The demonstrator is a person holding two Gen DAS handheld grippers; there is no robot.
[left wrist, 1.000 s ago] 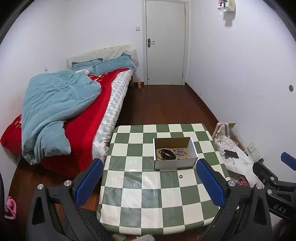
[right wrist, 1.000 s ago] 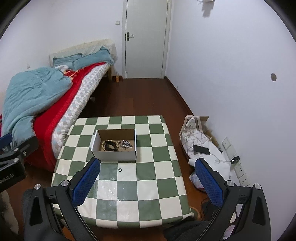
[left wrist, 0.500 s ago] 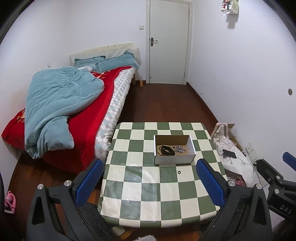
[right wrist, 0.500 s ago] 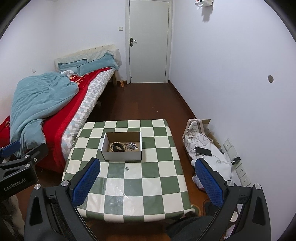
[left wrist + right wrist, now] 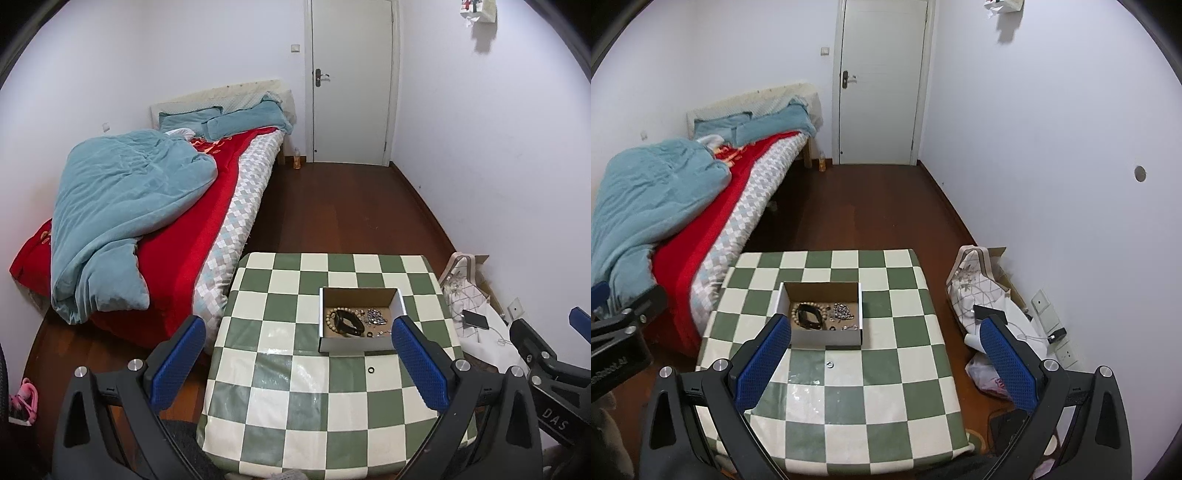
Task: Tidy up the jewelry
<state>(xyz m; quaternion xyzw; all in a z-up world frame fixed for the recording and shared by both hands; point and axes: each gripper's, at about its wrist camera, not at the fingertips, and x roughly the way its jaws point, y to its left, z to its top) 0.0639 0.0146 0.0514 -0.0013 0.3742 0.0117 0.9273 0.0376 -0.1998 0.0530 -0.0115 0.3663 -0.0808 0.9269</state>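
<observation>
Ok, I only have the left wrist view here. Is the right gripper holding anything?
Observer: No. The right gripper is open and empty, and it hovers over the near half of the checkered table.
Operator: Anything on the floor right of the table that my finger hides?
Observer: Yes, a crumpled plastic bag with pink print lies by the table's right edge.
Operator: And where does the phone's cable go?
Observer: From the phone it runs to a black charger at the wall sockets.
</observation>
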